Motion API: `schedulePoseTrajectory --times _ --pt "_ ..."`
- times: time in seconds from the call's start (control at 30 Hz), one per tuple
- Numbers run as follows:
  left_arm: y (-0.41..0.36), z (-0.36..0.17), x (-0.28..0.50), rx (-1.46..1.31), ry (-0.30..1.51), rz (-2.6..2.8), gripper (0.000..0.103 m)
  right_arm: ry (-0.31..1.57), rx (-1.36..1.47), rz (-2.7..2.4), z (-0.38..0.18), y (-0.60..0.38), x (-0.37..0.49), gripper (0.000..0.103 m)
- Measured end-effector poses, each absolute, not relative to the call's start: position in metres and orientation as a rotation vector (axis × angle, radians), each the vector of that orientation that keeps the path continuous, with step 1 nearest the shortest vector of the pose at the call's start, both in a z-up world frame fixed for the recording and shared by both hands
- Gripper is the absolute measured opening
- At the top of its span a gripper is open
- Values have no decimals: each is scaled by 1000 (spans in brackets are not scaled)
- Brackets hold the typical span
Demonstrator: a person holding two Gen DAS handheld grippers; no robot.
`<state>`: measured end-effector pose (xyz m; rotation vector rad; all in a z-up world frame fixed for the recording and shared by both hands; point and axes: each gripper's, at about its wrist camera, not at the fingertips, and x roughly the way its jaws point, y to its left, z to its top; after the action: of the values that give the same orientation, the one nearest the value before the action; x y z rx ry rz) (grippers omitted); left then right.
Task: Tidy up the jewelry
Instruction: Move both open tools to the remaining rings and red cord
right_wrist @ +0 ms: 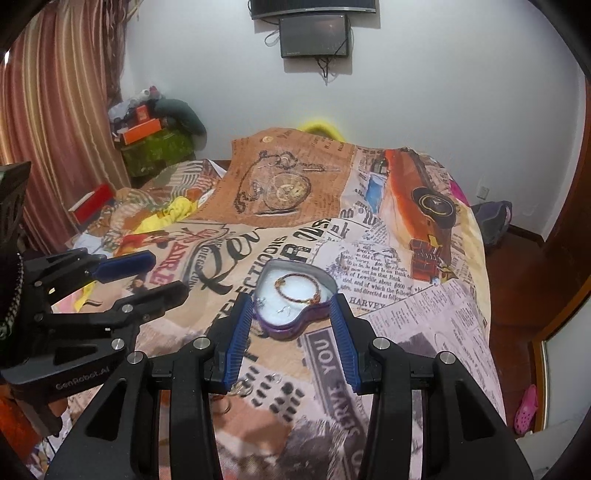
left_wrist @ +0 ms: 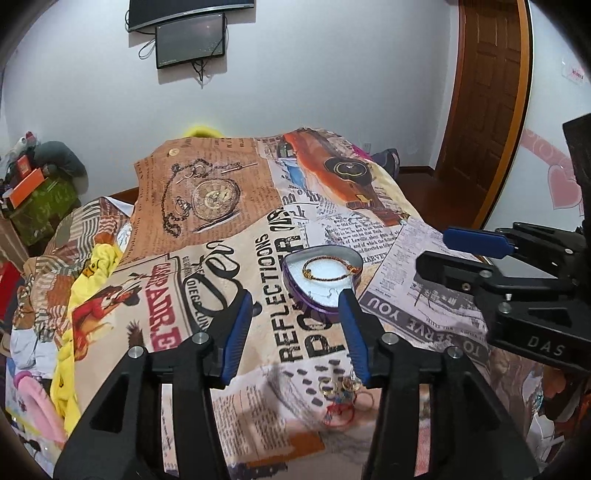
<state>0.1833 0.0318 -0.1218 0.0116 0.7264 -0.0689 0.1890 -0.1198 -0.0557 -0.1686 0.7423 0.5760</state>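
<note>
Hovering over the bed, both grippers stand with jaws wide apart and empty. The heart-shaped tin sits mid-bed with a bracelet already inside; loose rings and a red cord lie nearer the bed's near edge, just beneath the left gripper, lower than its tips. The right gripper faces the tin instead, so the left looks closer to the pile.

Loose jewelry pile: partly hidden behind left gripper's right finger; pieces blurred, kinds unclear.
Small items in purple box: too small to identify.
Upper wall screen: top cut off.
</note>
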Motion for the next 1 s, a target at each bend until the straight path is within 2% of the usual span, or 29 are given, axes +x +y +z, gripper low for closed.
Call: schedulePoseTrajectory --times 0.27,0.47,1.0 --pt "41 -127 161 -20 740 -57 51 744 -210 582 -56 -120 170 40" --pt "48 -151 151 -56 807 -56 51 780 -231 587 -70 -121 156 40" --pt "51 -210 140 -71 950 -86 51 993 -214 684 -134 -103 144 40"
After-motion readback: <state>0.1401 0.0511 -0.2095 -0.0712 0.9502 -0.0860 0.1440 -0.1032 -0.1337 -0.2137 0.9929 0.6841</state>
